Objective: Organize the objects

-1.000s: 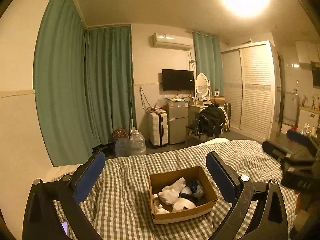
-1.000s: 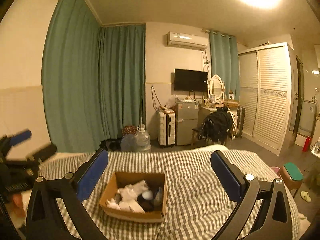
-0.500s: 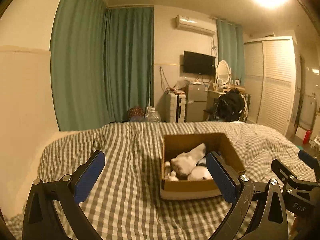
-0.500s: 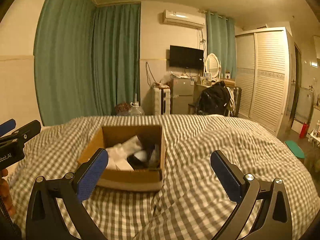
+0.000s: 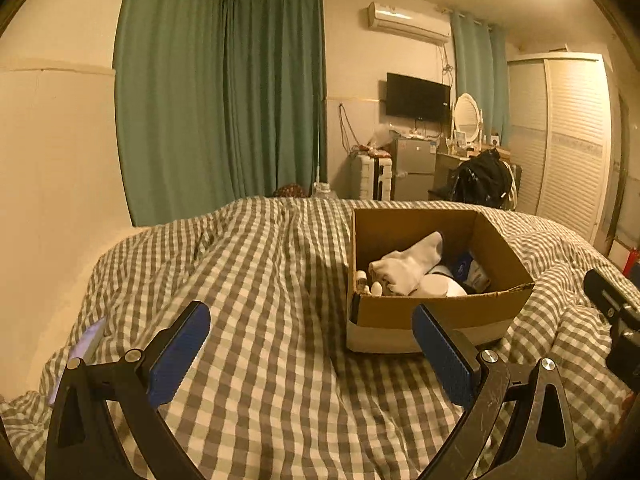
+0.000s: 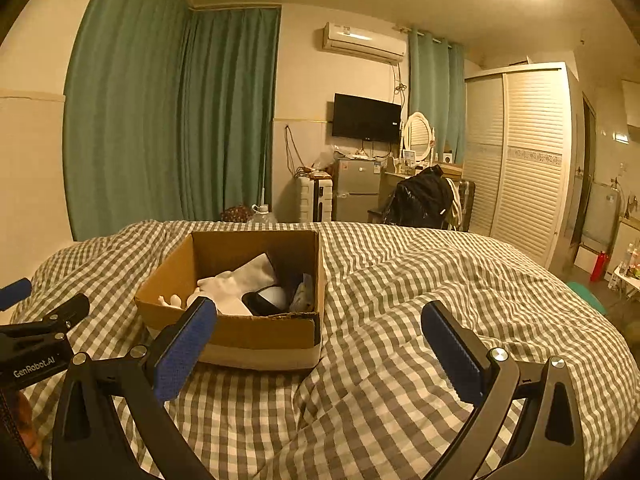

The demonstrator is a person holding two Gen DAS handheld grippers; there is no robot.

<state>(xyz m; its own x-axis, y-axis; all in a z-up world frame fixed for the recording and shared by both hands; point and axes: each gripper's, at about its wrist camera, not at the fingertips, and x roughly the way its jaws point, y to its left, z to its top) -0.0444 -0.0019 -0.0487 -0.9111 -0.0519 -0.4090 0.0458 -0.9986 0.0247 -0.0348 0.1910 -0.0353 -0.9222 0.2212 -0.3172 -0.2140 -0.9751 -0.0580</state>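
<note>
Both claws, the left gripper [image 5: 310, 354] and right gripper [image 6: 318, 346], hung with jaws spread wide and empty above the checked bedspread [image 5: 260, 280]. Just ahead between them sat the cardboard box [image 6: 256, 332], holding a white sock [image 6: 240, 280] and small items, probably placed there for easy reach.

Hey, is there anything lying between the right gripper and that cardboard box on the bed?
Nothing visible. Only bare checkered blanket lies between the open right gripper and the cardboard box; the near wall faces it, unobstructed.
</note>
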